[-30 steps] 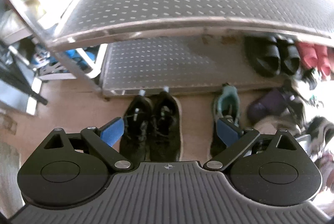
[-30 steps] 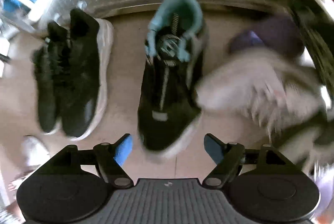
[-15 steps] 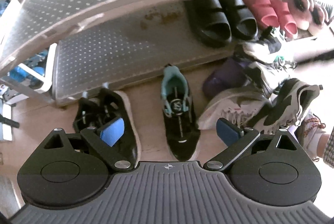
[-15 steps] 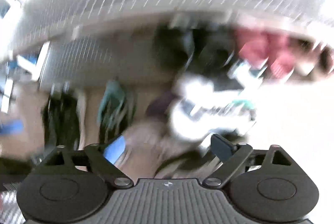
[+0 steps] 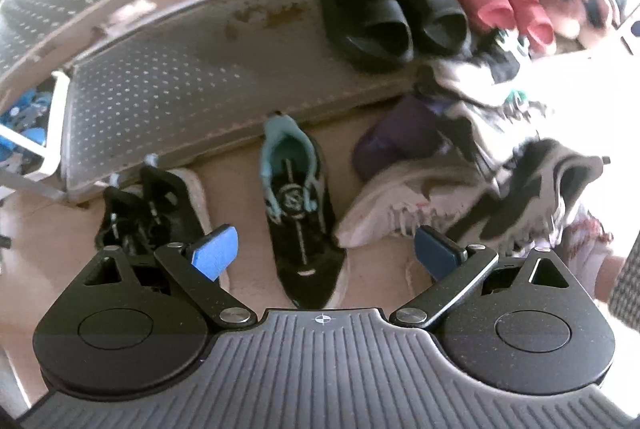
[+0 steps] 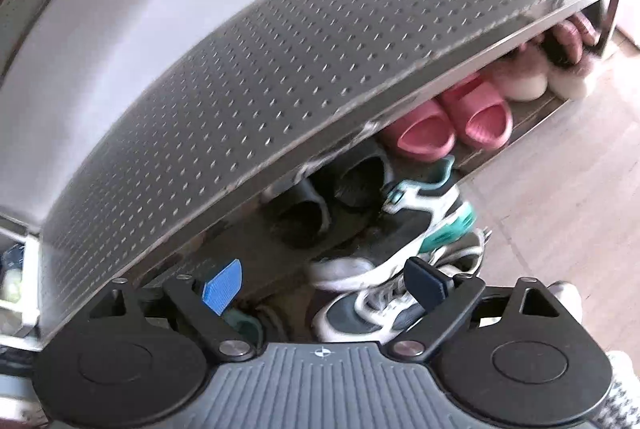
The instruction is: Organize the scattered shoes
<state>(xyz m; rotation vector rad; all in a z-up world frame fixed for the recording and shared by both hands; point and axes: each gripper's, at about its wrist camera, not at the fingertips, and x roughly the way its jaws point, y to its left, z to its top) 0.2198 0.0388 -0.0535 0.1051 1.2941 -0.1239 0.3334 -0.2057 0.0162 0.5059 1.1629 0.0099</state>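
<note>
The big metal shoe rack (image 5: 168, 101) stands behind a black and teal shoe (image 5: 298, 213) on the floor. It looks light and bendy, so grab its soft heel rim. Both tongs, left (image 5: 324, 255) and right (image 6: 322, 283), are wide and empty; only the right view shows pink slippers (image 6: 452, 121) clearly.

Both wrist views look steeply down at the shoe rack (image 5: 168, 97), sharing its black sandals (image 6: 320, 205).
</note>
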